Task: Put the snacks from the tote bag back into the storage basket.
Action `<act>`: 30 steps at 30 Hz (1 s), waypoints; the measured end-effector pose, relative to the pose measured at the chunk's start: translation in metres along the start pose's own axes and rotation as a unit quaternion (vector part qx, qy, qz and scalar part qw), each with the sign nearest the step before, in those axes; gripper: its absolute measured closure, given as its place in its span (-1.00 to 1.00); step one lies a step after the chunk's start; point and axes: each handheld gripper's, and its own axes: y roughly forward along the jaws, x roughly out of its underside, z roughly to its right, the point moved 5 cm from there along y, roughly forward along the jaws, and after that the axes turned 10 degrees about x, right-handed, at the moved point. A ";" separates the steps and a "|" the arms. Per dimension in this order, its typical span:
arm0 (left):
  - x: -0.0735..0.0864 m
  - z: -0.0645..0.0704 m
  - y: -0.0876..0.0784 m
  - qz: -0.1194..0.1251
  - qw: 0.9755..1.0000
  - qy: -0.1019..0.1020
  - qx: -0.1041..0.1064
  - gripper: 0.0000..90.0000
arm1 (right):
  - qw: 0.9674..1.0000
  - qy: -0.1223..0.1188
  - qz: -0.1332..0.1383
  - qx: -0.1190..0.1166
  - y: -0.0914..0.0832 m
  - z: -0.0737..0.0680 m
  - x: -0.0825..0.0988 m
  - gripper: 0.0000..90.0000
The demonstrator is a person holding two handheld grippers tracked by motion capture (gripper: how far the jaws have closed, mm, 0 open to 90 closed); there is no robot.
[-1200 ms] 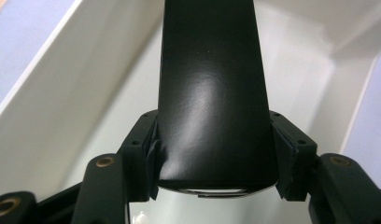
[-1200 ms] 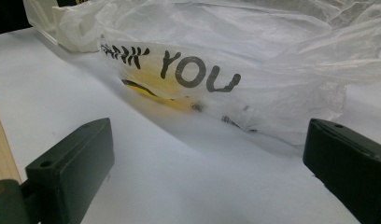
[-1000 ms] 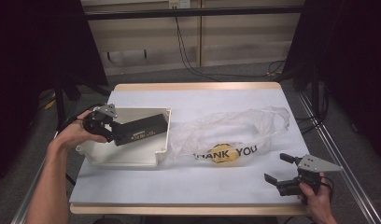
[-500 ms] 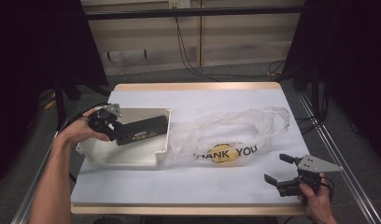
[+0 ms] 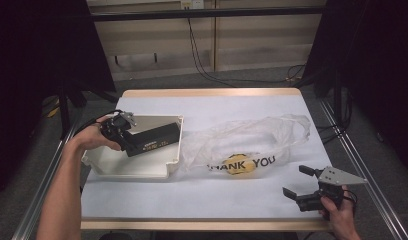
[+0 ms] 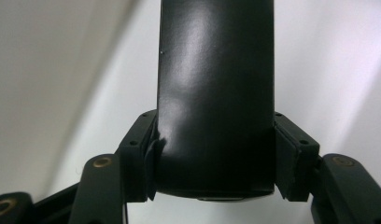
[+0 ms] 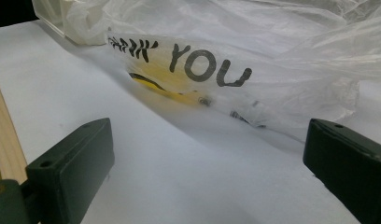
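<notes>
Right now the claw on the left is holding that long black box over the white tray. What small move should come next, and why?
Probably lower it a little more. The left claw grips the black box by one end, slanted across the white tray, so it likely needs setting down flat before release. The right claw waits open beside the plastic bag.

Plastic bag (image 7: 254, 56) beyond spread jaws
</notes>
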 end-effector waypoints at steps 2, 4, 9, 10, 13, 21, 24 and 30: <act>-0.001 -0.004 0.002 -0.004 1.000 -0.005 -0.005 -0.12 | 1.000 0.000 -0.002 -0.003 0.000 -0.001 0.000 -0.97; -0.002 -0.005 0.003 -0.005 1.000 -0.012 -0.007 -0.13 | 1.000 -0.001 -0.003 -0.002 0.000 -0.001 0.001 -0.97; -0.010 -0.009 0.002 -0.013 0.999 -0.023 -0.024 -0.20 | 1.000 -0.001 -0.006 -0.005 0.002 -0.001 0.001 -0.97; -0.011 -0.010 0.002 -0.016 0.999 -0.027 -0.026 -0.21 | 1.000 -0.002 -0.006 -0.005 0.002 -0.002 0.001 -0.97; -0.013 -0.009 0.004 -0.025 0.999 -0.023 -0.028 -0.19 | 1.000 -0.005 -0.006 -0.005 0.001 -0.003 0.001 -0.97; -0.014 -0.015 0.008 -0.012 0.998 -0.034 -0.052 -0.29 | 1.000 -0.004 -0.008 -0.007 0.002 -0.003 0.002 -0.97; -0.015 -0.016 0.009 -0.013 0.998 -0.035 -0.058 -0.32 | 1.000 -0.005 -0.009 -0.006 0.002 -0.003 0.002 -0.97; -0.016 -0.015 0.010 -0.004 0.998 -0.041 -0.058 -0.35 | 1.000 -0.006 -0.009 -0.008 0.003 -0.003 0.002 -0.97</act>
